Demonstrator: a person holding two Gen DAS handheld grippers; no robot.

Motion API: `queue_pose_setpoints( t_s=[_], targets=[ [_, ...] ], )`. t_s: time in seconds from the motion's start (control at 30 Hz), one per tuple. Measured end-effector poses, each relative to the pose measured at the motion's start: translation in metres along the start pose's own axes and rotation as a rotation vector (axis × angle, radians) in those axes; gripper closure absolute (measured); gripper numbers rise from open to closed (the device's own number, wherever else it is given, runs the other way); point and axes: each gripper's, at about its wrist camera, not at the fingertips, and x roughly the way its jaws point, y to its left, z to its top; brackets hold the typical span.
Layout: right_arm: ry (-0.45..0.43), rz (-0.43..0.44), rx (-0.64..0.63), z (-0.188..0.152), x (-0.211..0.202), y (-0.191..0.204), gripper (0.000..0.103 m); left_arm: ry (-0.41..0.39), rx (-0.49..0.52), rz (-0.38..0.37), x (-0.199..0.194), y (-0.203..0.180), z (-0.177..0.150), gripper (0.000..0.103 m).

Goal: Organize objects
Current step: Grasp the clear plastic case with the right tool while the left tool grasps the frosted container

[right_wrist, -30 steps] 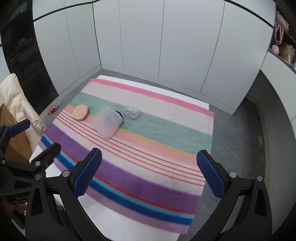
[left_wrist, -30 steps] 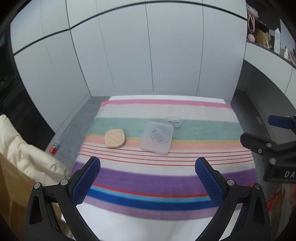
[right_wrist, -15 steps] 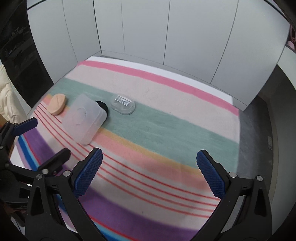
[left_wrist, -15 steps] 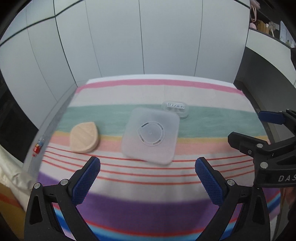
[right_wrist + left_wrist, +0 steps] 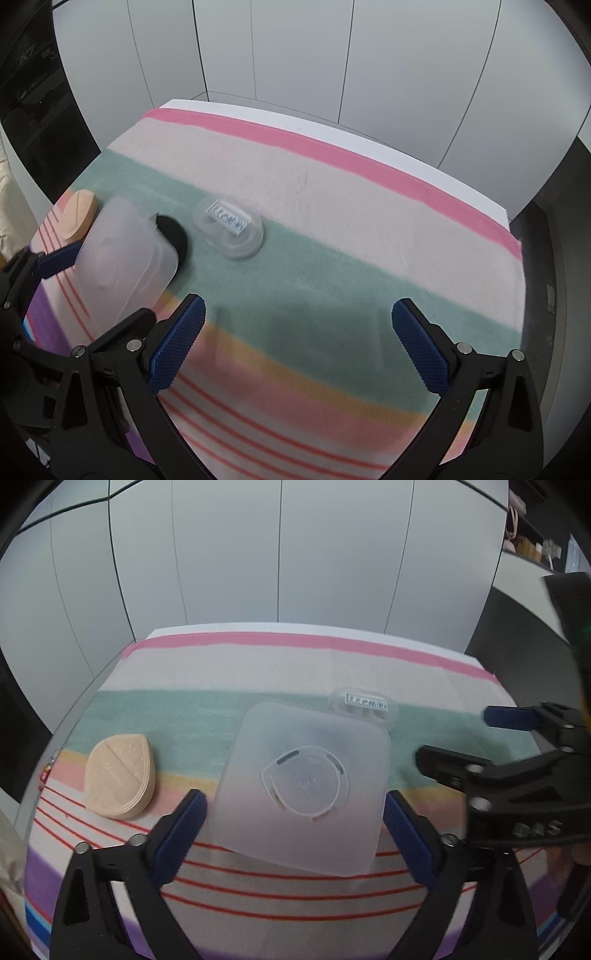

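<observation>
A frosted square plastic box (image 5: 303,786) lies tilted on the striped cloth (image 5: 258,664). My left gripper (image 5: 295,801) has come down over it and its jaws are closing, with the box between the blue pads (image 5: 181,827) and a thin gap showing on the left side. In the right wrist view the box (image 5: 122,254) partly covers a black round thing (image 5: 173,236). A peach leaf-shaped pad (image 5: 118,775) lies left of the box. A small clear oval case (image 5: 231,229) with a label sits just behind it. My right gripper (image 5: 295,314) hovers open over bare cloth.
White cupboard panels (image 5: 280,554) stand behind the table's far edge. A shelf with small items (image 5: 528,542) is at the upper right. Dark grey floor (image 5: 546,258) runs along the right side. A small red object (image 5: 46,771) lies on the floor at the left.
Both grippers have dropped and moved forward toward the cloth. The left jaws have narrowed and now straddle the frosted box. The right jaws have stayed wide.
</observation>
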Motion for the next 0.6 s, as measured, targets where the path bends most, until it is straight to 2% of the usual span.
queue_pose_setpoints(
  t_s=[0.17, 0.33, 0.37, 0.4, 0.43, 0.5, 0.53, 0.6],
  targets=[
    [-0.010, 0.029, -0.011, 0.014, 0.020, 0.006, 0.003, -0.014, -0.034, -0.010, -0.002, 0.010, 0.000, 0.018],
    [-0.025, 0.036, -0.026, 0.025, 0.035, 0.020, 0.008, -0.004, -0.062, 0.034, -0.005, 0.020, -0.003, 0.018],
    [-0.028, 0.035, -0.027, 0.027, 0.038, 0.023, 0.013, 0.003, -0.066, 0.040, -0.005, 0.022, -0.004, 0.018],
    [-0.027, 0.038, -0.027, 0.029, 0.040, 0.025, 0.014, 0.004, -0.065, 0.044, -0.005, 0.022, -0.005, 0.018],
    [-0.037, 0.033, -0.034, 0.031, 0.041, 0.028, 0.021, 0.007, -0.059, 0.047, -0.006, 0.022, -0.005, 0.018],
    [-0.053, 0.047, -0.052, 0.034, 0.041, 0.035, 0.036, 0.012, -0.059, 0.045, -0.006, 0.022, -0.005, 0.018],
    [-0.056, 0.051, -0.061, 0.035, 0.040, 0.037, 0.051, 0.016, -0.063, 0.043, -0.006, 0.022, -0.005, 0.018],
    [-0.055, 0.053, -0.078, 0.035, 0.040, 0.042, 0.053, 0.023, -0.075, 0.044, -0.006, 0.023, -0.004, 0.018]
  ],
)
